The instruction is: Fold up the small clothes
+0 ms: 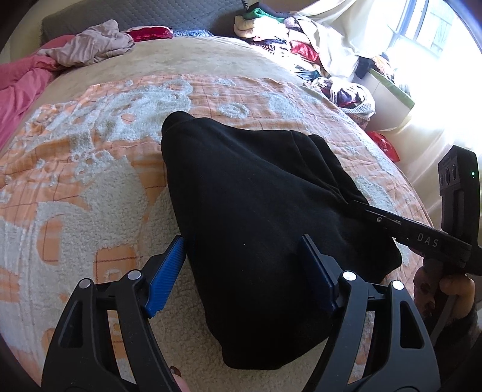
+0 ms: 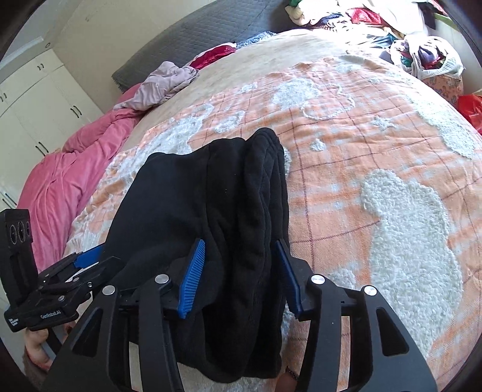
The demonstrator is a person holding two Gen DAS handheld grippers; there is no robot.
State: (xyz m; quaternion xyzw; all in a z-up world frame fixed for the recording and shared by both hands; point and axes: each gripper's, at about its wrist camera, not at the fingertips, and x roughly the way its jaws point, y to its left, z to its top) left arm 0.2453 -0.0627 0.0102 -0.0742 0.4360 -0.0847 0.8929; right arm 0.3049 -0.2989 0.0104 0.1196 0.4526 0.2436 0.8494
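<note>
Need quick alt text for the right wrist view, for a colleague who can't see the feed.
A folded black garment lies on an orange-and-white fleecy blanket, between the open blue pads of the right gripper. The left gripper sits at the garment's left edge; a pink duvet lies beyond.

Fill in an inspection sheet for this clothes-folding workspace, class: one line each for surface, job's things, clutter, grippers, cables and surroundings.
Surface: orange-and-white fleecy patterned blanket spread over a bed.
Job's things: black soft fabric garment, bunched and partly folded, lying on the blanket.
Clutter: crumpled mauve cloth and pink quilt at the far side; heap of mixed coloured clothes near the head; red plastic bag.
Grippers: left gripper open, fingers straddling the garment; right gripper open, straddling its thicker edge.
Cables: nothing seen.
Surroundings: white cupboard doors, grey quilted headboard, bright window.
</note>
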